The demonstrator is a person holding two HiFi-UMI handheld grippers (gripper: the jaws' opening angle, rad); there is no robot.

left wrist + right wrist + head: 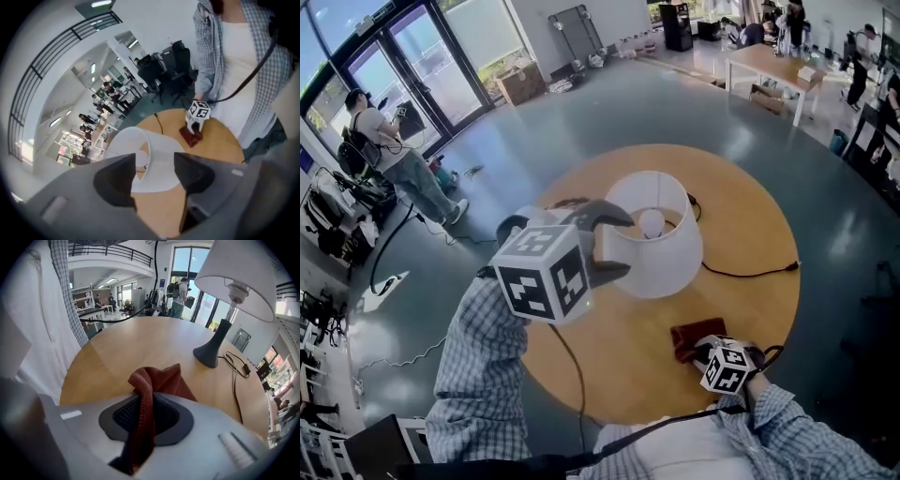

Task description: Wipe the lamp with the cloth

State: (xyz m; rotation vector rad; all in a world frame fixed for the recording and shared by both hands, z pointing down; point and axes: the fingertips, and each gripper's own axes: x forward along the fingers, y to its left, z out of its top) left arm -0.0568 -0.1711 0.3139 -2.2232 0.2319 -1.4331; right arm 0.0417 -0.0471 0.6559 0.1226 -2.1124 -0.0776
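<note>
A: Nearest: left gripper (612,244), jaws spread wide, nothing pinched, hanging just beside the white shade of the lamp (661,253). Hard to tell whether touching it.

B: Noted. And the right gripper (146,414)?

A: Clamped on a fold of the red cloth (157,380), low on the round table (750,216), near the edge by the body, well apart from the lamp. Rest of the cloth slumped on the wood.

B: Risks from here?

A: Most likely a tipped lamp. Narrow base (213,352) under a wide shade: easy to rock with a hard wipe and no steadying hold. Could also dent or skew the shade by closing the left jaws on its thin rim.

B: Anything with the cloth?

A: Only a thin pinch, so might slip out under drag. Might also snag the cable (750,272) trailing across the table and tug the lamp along.
</note>
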